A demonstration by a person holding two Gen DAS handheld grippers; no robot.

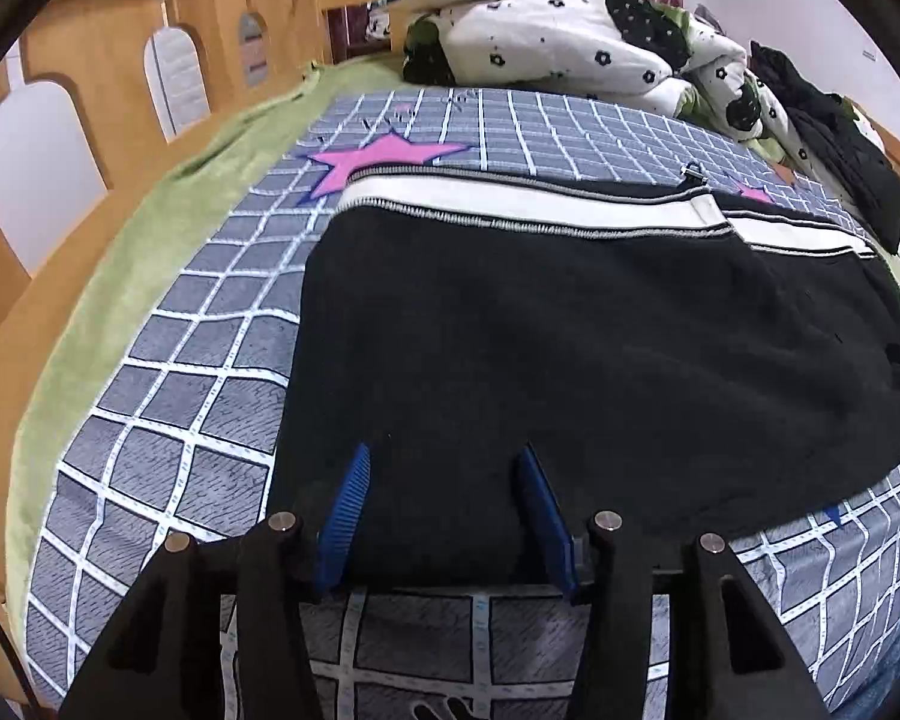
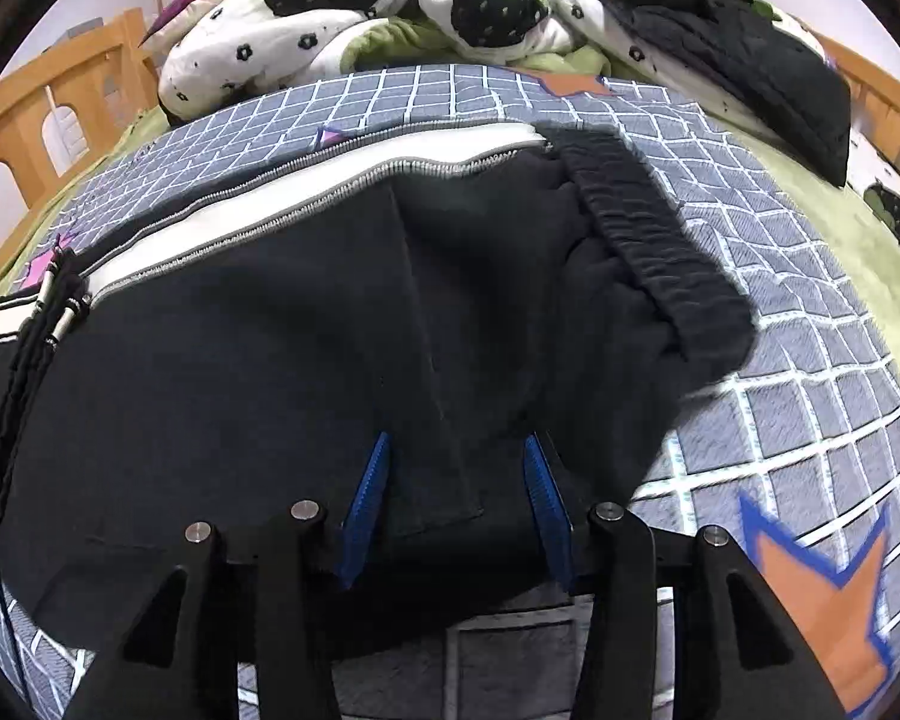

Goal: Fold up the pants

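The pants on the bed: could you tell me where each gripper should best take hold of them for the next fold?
Probably along the near edge of the pants, coming in low from the front. That edge lies flat on the bed. The left gripper and right gripper already straddle it with jaws open. The thick waistband at the right end gives the firmest pinch.

A floral quilt [image 1: 570, 30] lies bunched beside a dark jacket [image 1: 834, 144].

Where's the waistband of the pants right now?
In the right wrist view, the waistband lies right of centre on the checked bedspread, beyond and right of the right gripper, with the white side stripe to its left.
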